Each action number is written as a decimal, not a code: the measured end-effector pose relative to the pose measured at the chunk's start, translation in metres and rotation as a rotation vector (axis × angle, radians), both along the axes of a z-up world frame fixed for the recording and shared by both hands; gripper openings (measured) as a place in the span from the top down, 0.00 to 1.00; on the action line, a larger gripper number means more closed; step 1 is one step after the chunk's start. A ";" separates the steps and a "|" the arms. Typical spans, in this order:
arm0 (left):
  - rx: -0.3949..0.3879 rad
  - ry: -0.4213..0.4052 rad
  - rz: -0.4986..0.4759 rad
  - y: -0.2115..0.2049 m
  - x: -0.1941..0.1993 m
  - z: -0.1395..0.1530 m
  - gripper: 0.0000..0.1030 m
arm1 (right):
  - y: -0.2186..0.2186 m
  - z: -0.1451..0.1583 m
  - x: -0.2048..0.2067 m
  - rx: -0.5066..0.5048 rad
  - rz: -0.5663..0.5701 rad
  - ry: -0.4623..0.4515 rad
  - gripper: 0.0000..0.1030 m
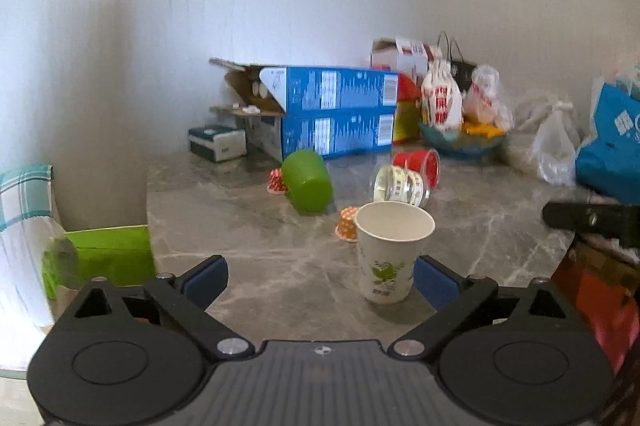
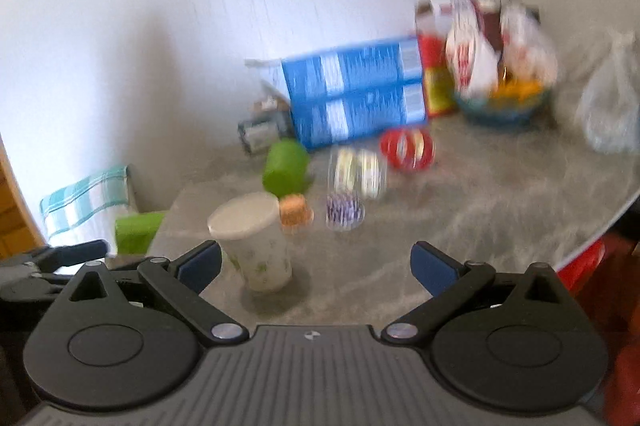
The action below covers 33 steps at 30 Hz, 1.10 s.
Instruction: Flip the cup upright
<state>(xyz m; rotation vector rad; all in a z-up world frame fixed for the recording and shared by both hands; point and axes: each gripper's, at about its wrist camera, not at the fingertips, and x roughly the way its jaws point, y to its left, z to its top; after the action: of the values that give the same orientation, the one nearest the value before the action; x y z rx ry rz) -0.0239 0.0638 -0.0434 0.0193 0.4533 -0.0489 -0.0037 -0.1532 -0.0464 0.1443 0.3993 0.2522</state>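
Paper cup (image 1: 390, 252) stands upright on the counter (image 1: 260, 226); left gripper (image 1: 320, 280) and right gripper (image 2: 316, 266) both gape wide, holding nothing.

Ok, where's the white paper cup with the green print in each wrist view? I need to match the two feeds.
Left wrist: the paper cup stands upright, right of centre, just ahead of the left claw's right finger.
Right wrist: the same cup stands left of centre, beside the right claw's left finger.
Shared landmark: the green cup lying on its side behind it, before the blue boxes.
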 end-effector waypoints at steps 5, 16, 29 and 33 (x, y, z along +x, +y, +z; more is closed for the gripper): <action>0.025 0.004 -0.055 0.008 -0.005 0.038 0.03 | -0.002 0.030 0.000 0.022 0.057 0.057 0.01; -0.026 0.030 -0.093 0.011 0.006 0.034 0.03 | 0.016 0.025 0.001 -0.112 0.069 0.078 0.01; -0.028 0.033 -0.095 0.004 0.010 0.038 0.03 | 0.018 0.016 0.009 -0.101 0.106 0.107 0.01; -0.031 0.030 -0.089 0.004 0.009 0.039 0.03 | 0.016 0.015 0.011 -0.089 0.109 0.113 0.01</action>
<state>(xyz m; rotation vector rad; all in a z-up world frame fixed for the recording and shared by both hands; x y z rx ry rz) -0.0150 0.0680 -0.0040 0.0086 0.4813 -0.1442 0.0077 -0.1376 -0.0317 0.0490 0.5306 0.3340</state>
